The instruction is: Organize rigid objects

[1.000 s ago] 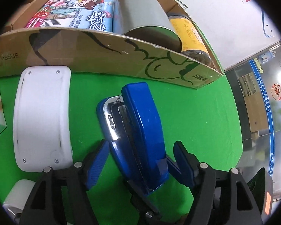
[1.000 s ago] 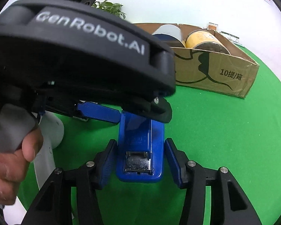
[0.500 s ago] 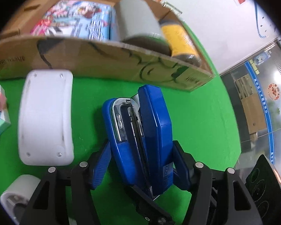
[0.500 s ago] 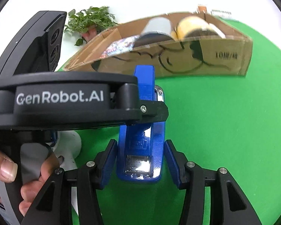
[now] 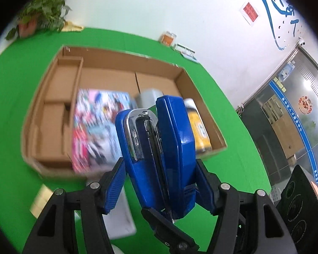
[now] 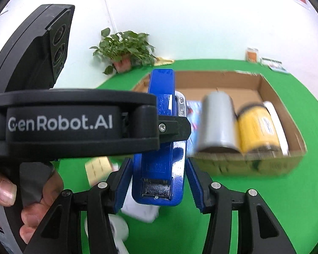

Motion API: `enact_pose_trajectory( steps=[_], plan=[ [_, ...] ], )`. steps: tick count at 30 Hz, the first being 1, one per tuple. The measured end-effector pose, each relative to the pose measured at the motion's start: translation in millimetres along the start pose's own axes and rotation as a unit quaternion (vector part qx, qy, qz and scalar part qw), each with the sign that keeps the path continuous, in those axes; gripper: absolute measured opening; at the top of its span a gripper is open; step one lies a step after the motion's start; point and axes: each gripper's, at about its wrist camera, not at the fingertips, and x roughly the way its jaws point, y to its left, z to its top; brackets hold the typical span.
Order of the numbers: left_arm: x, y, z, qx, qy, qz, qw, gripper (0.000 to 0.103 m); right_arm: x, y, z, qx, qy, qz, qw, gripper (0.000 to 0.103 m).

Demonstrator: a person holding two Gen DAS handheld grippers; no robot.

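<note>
I hold the stapler (image 5: 159,148) above the box (image 5: 201,97) — left gripper (image 5: 159,187) and right gripper (image 6: 158,187) both clamped on it, jaws part-open.

Left gripper (image 5: 160,187), black angular arms, ribbed blue pads, silver screws at the pivots, right gripper (image 6: 158,187) of the same build, white "GenRobot.AI" lettering on the left gripper's black housing, grey handle below that lettering, hand (image 6: 14,207) around it
</note>
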Motion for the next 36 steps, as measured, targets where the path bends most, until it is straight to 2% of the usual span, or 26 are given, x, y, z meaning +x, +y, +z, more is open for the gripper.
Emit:
enact_pose_trajectory(
  steps=[5, 9, 15, 17, 19, 24, 28, 31, 34, 36],
  plan=[
    [13.2, 42.3, 36.1, -0.018, 0.011, -0.006, 0.9998, 0.062, 45.4, 13.1, 46.8, 0.012, 0.025, 0.013, 1.0, 0.049],
    [33.1, 75.7, 58.2, -0.04, 0.032, -0.015, 0.9986, 0.062, 83.9, 12.7, 61.1, 0.02, 0.053, 0.017, 0.998, 0.048],
    [74.8, 119.1, 60.2, -0.072, 0.081, -0.018, 0.994, 0.061, 133.8, 0.4, 51.3, 0.053, 0.108, 0.02, 0.993, 0.048],
    [77.6, 119.2, 59.3, -0.064, 0.083, -0.03, 0.994, 0.06, 141.9, -2.2, 46.8, 0.06, 0.113, 0.011, 0.992, 0.048],
    [80.6, 116.3, 60.3, -0.051, 0.092, -0.027, 0.9941, 0.06, 147.6, -6.1, 44.5, 0.074, 0.118, 0.012, 0.99, 0.048],
    [78.7, 118.6, 61.6, -0.056, 0.099, -0.028, 0.9932, 0.061, 151.8, -2.9, 48.1, 0.079, 0.12, 0.012, 0.99, 0.049],
    [66.9, 110.6, 62.6, -0.044, 0.094, -0.001, 0.9946, 0.061, 155.5, -6.5, 48.0, 0.096, 0.134, 0.037, 0.986, 0.052],
    [41.2, 101.6, 60.5, -0.029, 0.053, 0.004, 0.9982, 0.06, 152.5, -6.4, 47.4, 0.098, 0.131, 0.033, 0.986, 0.059],
    [16.2, 96.4, 57.2, -0.02, 0.022, 0.019, 0.9994, 0.06, 153.2, -9.9, 48.8, 0.111, 0.134, 0.046, 0.984, 0.058],
    [4.7, 96.6, 52.7, -0.019, 0.009, 0.021, 0.9996, 0.06, 153.3, -8.2, 48.1, 0.101, 0.132, 0.037, 0.985, 0.052]
  ],
)
